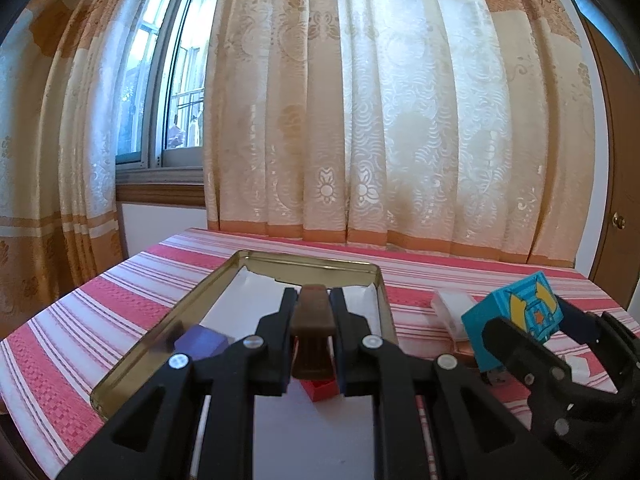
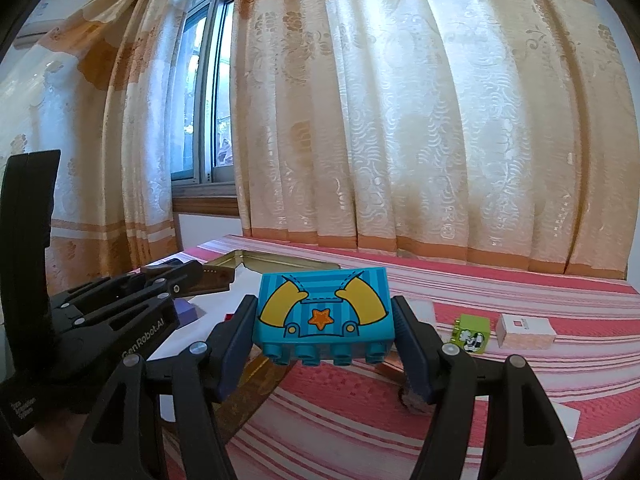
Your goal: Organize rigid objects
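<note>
At frame centre, the left tool pinches a flat brown bar over the metal tin, while the right tool clamps a glossy studded blue brick.

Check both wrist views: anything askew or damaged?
One oddity: the white liner in the gold tin looks torn along its far edge. Otherwise normal: left claw holds a brown block, right claw a blue brick.

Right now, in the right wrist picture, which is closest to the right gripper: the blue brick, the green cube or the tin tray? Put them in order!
1. Blue brick: between the right gripper fingers.
2. Green cube: on the cloth, right.
3. Tin tray: farther back, left.
</note>
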The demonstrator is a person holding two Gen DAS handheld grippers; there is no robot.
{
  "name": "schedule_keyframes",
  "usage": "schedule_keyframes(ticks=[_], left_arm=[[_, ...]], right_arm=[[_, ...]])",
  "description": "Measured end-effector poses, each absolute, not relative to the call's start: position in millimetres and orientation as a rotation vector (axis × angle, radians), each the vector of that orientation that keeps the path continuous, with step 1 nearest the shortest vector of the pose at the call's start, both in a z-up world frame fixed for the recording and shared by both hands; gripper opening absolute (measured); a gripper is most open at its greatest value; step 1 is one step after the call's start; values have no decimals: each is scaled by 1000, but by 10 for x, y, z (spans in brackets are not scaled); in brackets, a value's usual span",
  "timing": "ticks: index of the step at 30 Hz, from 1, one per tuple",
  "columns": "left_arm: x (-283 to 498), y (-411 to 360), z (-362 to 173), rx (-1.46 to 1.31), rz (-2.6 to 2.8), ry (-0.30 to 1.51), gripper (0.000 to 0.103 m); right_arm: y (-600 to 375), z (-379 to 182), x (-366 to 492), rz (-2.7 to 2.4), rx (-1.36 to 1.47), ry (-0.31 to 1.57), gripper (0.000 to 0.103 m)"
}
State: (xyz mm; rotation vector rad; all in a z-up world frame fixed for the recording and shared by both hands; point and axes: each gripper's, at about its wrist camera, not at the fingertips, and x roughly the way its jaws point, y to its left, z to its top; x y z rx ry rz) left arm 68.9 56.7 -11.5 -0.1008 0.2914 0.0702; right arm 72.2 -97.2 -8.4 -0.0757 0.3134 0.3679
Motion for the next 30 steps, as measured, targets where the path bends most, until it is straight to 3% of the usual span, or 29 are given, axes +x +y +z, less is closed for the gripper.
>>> schedule_keyframes(ticks=[30], left_arm=[[719, 771, -124, -96, 122, 300, 14]], right_arm=[[-759, -112, 780, 399, -89, 317, 68]])
